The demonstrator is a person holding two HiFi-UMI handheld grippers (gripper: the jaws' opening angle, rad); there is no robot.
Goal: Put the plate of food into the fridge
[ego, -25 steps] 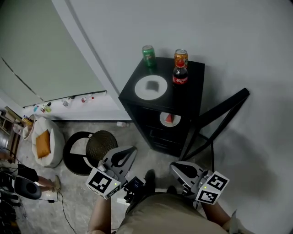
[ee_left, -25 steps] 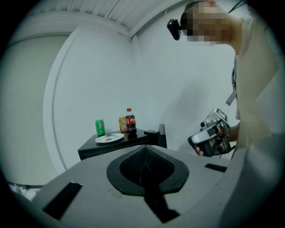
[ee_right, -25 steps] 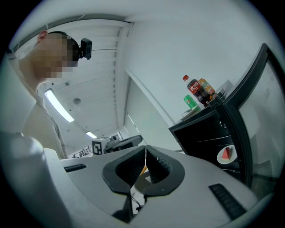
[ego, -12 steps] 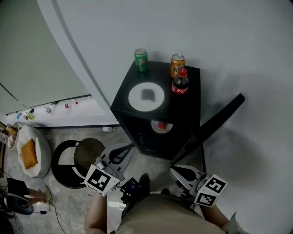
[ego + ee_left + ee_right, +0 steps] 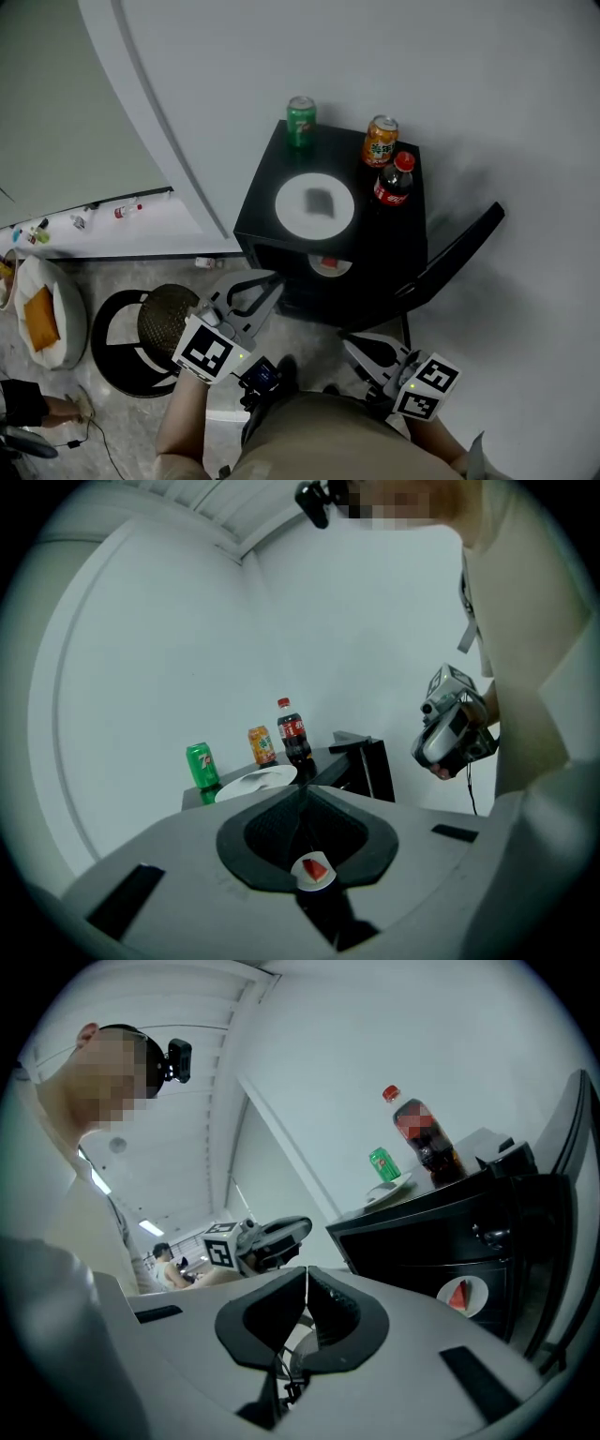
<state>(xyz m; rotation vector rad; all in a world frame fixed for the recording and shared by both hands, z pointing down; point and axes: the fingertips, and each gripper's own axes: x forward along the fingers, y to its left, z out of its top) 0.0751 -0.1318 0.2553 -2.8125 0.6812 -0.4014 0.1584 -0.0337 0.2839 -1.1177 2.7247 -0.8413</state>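
Observation:
A white plate (image 5: pixel 315 203) with a dark piece of food sits on top of a small black fridge (image 5: pixel 265 204) whose door (image 5: pixel 452 251) hangs open to the right. Inside on a shelf lies a small plate with a red slice (image 5: pixel 329 264). My left gripper (image 5: pixel 269 279) is shut and empty, its tips just in front of the fridge's lower left corner. My right gripper (image 5: pixel 350 342) is shut and empty, lower down, near the door's foot. The left gripper view shows the white plate (image 5: pixel 256 782) beyond the closed jaws. The right gripper view shows the red slice (image 5: pixel 461 1295) inside the fridge.
A green can (image 5: pixel 301 121), an orange can (image 5: pixel 380 141) and a cola bottle (image 5: pixel 394 181) stand on the fridge top behind and beside the plate. A round black stool (image 5: pixel 150 328) and a white cushion (image 5: pixel 42 314) lie on the floor at left. A pale wall backs the fridge.
Both grippers have drifted toward the fridge, the left one now close to its front corner. The head view has shifted, so the fridge sits lower and nearer. Both jaws stayed shut.

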